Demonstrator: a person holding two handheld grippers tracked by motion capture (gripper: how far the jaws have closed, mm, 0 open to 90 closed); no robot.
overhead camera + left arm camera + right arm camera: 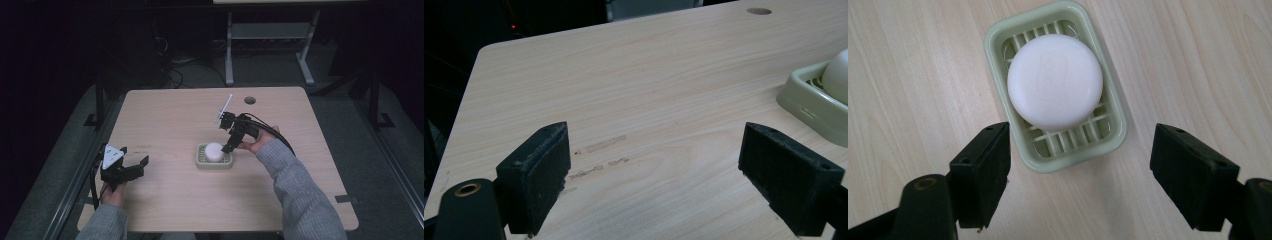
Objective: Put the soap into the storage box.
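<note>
I hold my right gripper just above the right end of a pale green soap dish, which sits near the middle of the light wooden table. Its jaws are spread wide and grip nothing. In the right gripper view they stand apart on either side of the dish's near end, one at the lower left and one at the lower right, with the dish's slatted floor between and beyond them; I cannot tell whether either jaw touches the rim. A round white soap bar lies in the dish, resting on the slats and covering most of them; in the right gripper view the bar sits toward the far end of the dish.

My left gripper rests low at the near left part of the table, well apart from the dish, with its grey three-cornered plate on top. Its jaws are also spread open with only bare tabletop between them. In the left gripper view the dish and the edge of the soap bar show at the far right. A round cable hole lies near the table's far edge.
</note>
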